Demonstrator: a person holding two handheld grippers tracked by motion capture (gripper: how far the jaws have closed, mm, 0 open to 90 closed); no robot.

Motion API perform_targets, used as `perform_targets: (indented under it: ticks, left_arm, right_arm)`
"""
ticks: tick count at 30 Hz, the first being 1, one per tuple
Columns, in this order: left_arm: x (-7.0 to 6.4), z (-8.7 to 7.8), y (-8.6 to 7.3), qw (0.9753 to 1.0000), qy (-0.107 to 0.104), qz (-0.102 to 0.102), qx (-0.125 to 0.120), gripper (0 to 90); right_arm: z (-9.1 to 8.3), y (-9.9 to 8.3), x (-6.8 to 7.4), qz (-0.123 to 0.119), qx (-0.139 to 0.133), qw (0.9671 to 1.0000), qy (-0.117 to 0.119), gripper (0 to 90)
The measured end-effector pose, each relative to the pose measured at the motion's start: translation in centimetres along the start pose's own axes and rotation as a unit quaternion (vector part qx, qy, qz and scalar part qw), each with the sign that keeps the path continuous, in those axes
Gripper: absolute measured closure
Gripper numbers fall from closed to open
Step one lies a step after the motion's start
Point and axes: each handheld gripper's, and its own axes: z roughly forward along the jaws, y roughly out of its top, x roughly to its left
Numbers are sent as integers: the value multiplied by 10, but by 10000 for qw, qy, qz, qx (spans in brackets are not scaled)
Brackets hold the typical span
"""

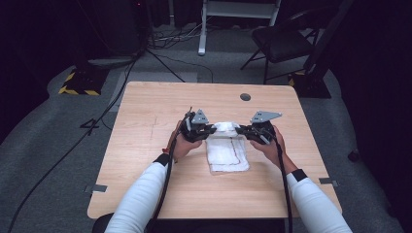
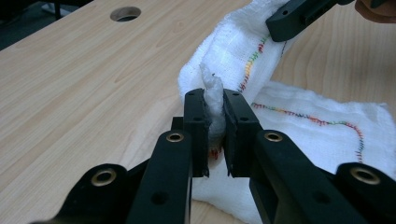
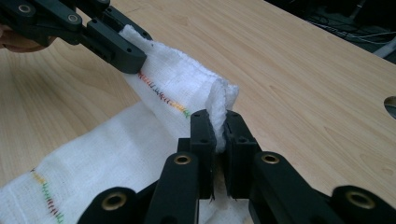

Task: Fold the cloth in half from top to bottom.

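Jaws of both tools are clamped on the far edge of the white cloth [image 1: 227,148]: the left gripper [image 2: 214,122] pinches a bunched tuft at one far corner, and the right gripper [image 3: 218,135] pinches the matching corner, each with the fabric standing up between its pads. The cloth lies near the middle of the desk [image 1: 145,145], its near portion flat on the wood and its far edge lifted between the two grippers, with a line of multicoloured stitching [image 2: 308,116] running close to the hem. The step in hand appears to be a fold of the far edge toward the person. To do it well, keep both grips at equal height and equal tension so the lifted edge stays straight, carry the edge over the flat portion in one even arc, align hem to hem using the stitching as a guide, and lower before releasing. The grips are small tufts, so a sharp pull could slip a corner. Beyond the cloth, a round cable hole [image 1: 245,96] sits near the far edge of the desk, well apart. Farther off stand a dark chair [image 1: 284,41] and floor cables [image 1: 97,121]; none obstructs the fold.
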Motion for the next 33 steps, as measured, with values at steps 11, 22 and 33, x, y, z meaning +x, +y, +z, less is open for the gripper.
perform_targets:
  ticks: [11, 22, 33]
  left_arm:
    - [-12, -8, 0, 9997, -46, 214, 64, 807]
    - [-23, -13, -4, 9985, -188, 467, 194, 805]
    - [-36, -15, -7, 9969, -345, 661, 260, 803]
  right_arm:
    - [-8, -5, 9, -84, -17, 9999, 128, 847]
    - [-13, -12, 17, -143, 15, 9996, 259, 847]
    - [-24, -21, 24, -211, 53, 9991, 369, 846]
